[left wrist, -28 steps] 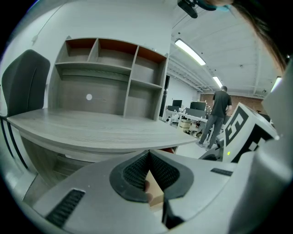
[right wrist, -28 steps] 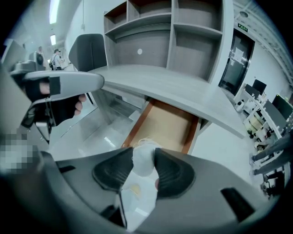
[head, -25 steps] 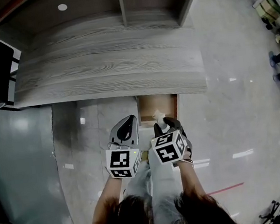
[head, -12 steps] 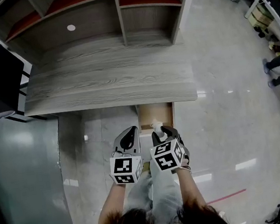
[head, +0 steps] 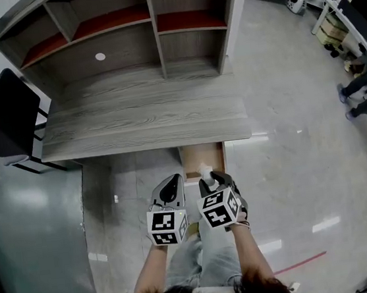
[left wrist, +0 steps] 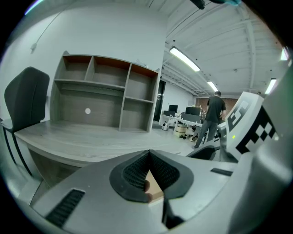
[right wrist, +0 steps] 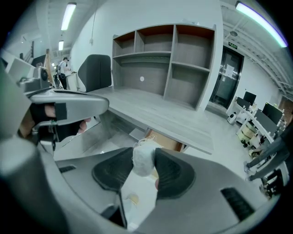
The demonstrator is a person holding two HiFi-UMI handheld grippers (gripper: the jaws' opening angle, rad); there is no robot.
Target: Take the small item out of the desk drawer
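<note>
A small pale fuzzy item [right wrist: 143, 161] sits pinched between the pads of my right gripper [right wrist: 145, 168], raised above the floor; in the head view this small item [head: 206, 173] pokes out at the right gripper's [head: 213, 184] tip. Just ahead of it, the open wooden drawer [head: 201, 158] sticks out from under the grey desk [head: 142, 122]. My left gripper [head: 170, 192] is beside the right one, its jaws together with nothing between them [left wrist: 147, 170]. Both grippers are held in front of the person's lap, short of the desk edge.
A shelf unit [head: 131, 29] with red-backed compartments stands on the desk's far side. A black chair [head: 11, 116] is at the desk's left end. Office desks and a standing person [left wrist: 212, 114] are far off to the right on the glossy floor [head: 292, 162].
The head view has pulled back and tilted up, showing more of the shelf unit. Both grippers stay side by side, the right one still holding the small item just outside the drawer.
</note>
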